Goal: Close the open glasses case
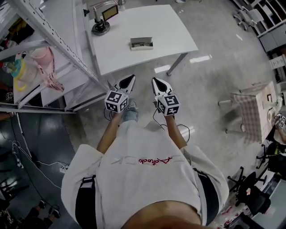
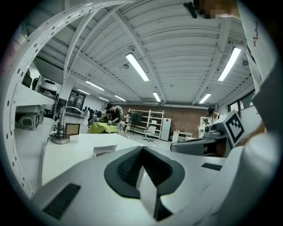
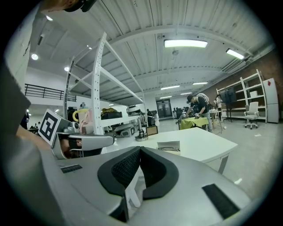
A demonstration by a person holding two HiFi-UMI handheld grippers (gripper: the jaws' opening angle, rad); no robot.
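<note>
The open grey rectangular glasses case (image 1: 141, 43) lay on the white worktop (image 1: 172, 31), well ahead of the left claw (image 1: 131, 78) and right claw (image 1: 155, 81), both clenched empty over the floor.

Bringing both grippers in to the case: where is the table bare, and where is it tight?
The white table is bare right of the glasses case to its right edge, and between case and near edge. Crowded: the far left corner, with a stand and small framed panel, and the left side, where the metal rack crosses.
</note>
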